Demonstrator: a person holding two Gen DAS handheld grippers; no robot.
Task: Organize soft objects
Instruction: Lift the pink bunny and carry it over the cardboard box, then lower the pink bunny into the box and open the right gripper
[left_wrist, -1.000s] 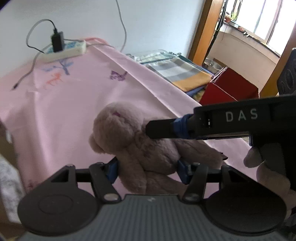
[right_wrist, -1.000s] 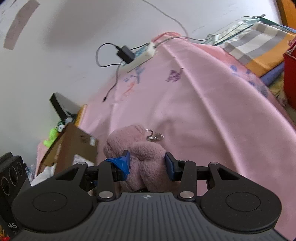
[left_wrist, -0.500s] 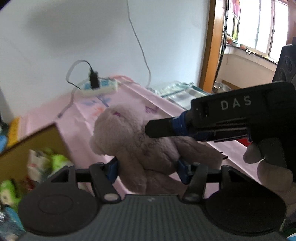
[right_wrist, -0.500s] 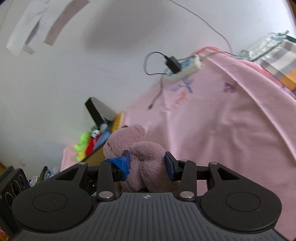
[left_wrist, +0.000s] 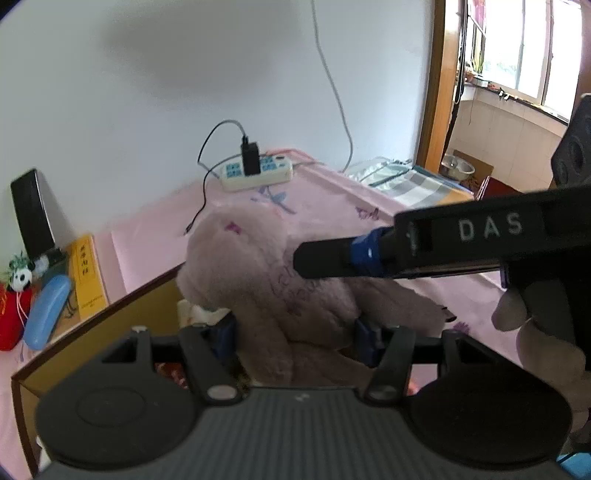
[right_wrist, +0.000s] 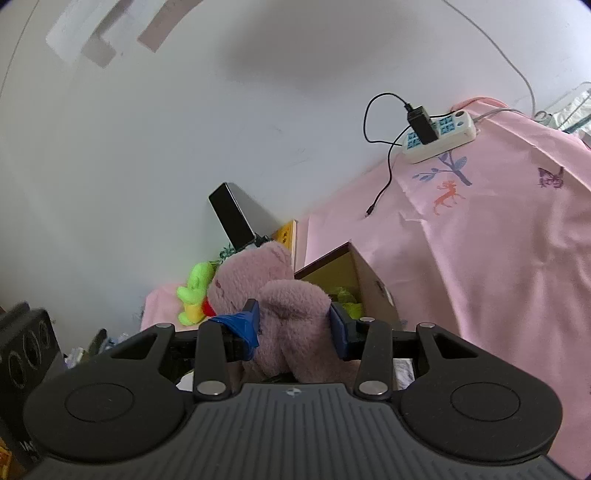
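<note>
A pink plush bear (left_wrist: 273, 280) hangs in the air, held by both grippers. My left gripper (left_wrist: 295, 338) is shut on its lower body. My right gripper (right_wrist: 293, 325) is shut on its other side (right_wrist: 291, 310); its finger crosses the left wrist view (left_wrist: 332, 258) against the bear's chest. The bear is over the edge of an open cardboard box (left_wrist: 122, 321), which also shows in the right wrist view (right_wrist: 354, 273) with soft items inside.
Pink cloth covers the table (right_wrist: 498, 240). A power strip with a charger (left_wrist: 255, 171) lies at the back by the wall. A green plush toy (right_wrist: 195, 291), a blue case (left_wrist: 48, 310), a yellow book (left_wrist: 86, 277) and a black speaker (left_wrist: 31, 212) sit at the left.
Both grippers have carried the bear up and to the left, from above the pink cloth to over the cardboard box. Both stay shut on it.
</note>
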